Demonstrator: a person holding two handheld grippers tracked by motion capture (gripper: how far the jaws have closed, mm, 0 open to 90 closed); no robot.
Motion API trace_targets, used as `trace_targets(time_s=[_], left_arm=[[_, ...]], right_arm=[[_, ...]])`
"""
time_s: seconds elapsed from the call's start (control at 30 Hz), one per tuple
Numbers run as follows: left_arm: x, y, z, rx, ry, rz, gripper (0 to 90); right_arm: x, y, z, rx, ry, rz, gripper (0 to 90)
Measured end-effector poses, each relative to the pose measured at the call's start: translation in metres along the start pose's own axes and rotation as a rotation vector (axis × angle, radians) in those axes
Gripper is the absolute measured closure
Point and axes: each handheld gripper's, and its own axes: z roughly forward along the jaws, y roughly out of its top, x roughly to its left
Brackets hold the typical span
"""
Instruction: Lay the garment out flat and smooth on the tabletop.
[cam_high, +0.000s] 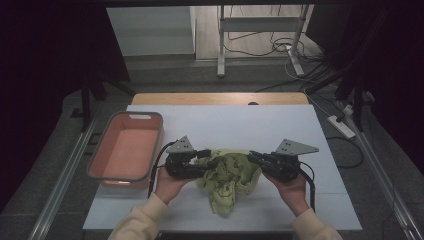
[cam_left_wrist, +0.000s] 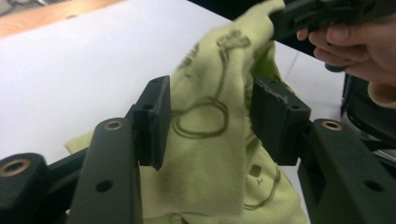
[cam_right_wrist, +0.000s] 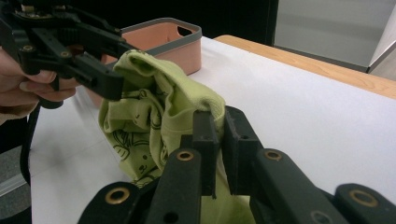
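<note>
A crumpled light-green garment (cam_high: 227, 175) with dark line prints hangs between both grippers, just above the white table (cam_high: 240, 120). In the right gripper view my right gripper (cam_right_wrist: 217, 114) is shut on a fold of the garment (cam_right_wrist: 154, 107), and in the high view it (cam_high: 252, 157) holds the cloth's right end. My left gripper (cam_left_wrist: 212, 93) stands open with the garment (cam_left_wrist: 210, 140) hanging loosely between its jaws. In the high view it (cam_high: 212, 157) sits at the cloth's left end. The lower part of the garment trails on the table.
A pink basket (cam_high: 125, 116) with a grey rim stands at the table's left, close to the left hand; it looks empty. A wooden strip (cam_high: 220, 98) borders the table's far edge. Stands and cables lie on the floor beyond.
</note>
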Motion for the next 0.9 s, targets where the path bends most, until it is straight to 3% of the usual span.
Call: trace_targets(time_s=[0.13, 0.23, 0.33, 0.9], left_arm=[[0.0022, 0.0017, 0.0003, -0.018, 0.004, -0.006, 54.0], [0.0030, 0.0038, 0.0026, -0.021, -0.028, -0.005, 72.0], [0.0033, 0.0047, 0.0023, -0.025, -0.033, -0.006, 84.6], [0.0063, 0.0052, -0.0017, -0.033, -0.052, -0.024, 87.5]], right_arm=[[0.0010, 0.0002, 0.0008, -0.001, 0.005, 0.002, 83.6], [0.0018, 0.0003, 0.0017, 0.000, 0.008, 0.000, 83.7], [0.0022, 0.0004, 0.0014, -0.001, 0.008, 0.000, 83.6], [0.0024, -0.0016, 0.0043, 0.006, 0.017, -0.001, 82.9]])
